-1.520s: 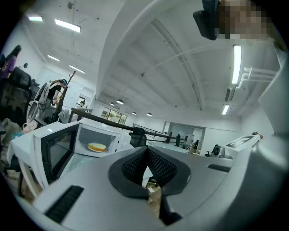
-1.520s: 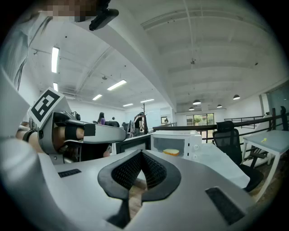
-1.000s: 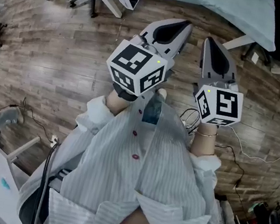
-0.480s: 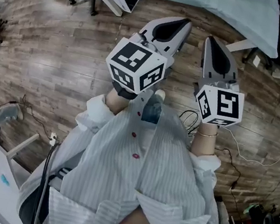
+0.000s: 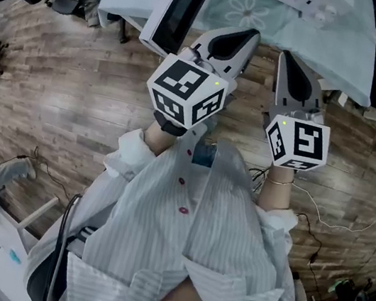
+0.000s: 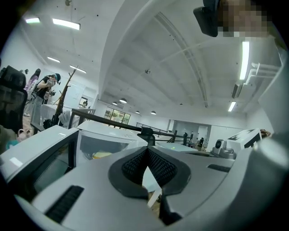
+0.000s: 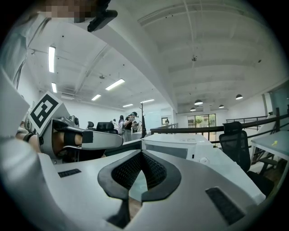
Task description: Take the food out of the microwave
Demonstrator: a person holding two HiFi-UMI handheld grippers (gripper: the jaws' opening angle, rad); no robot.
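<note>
Jaws on left gripper [image 6: 146, 152] and right gripper [image 7: 141, 155] are sitting shut and empty; food [image 6: 101, 154] is lying inside the microwave [image 6: 113, 134].

Open wood floor [image 5: 66, 67] is left at the frame's left. The way ahead is barred along the top by a cloth-covered table [image 5: 336, 43]; an open microwave door [image 5: 180, 8] is swung out just left of the left gripper [image 5: 247, 38]. At lower right, cables [image 5: 335, 215] are strewn.

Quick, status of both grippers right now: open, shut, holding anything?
Left gripper: shut, nothing between the jaws.
Right gripper: shut, nothing between the jaws.
</note>
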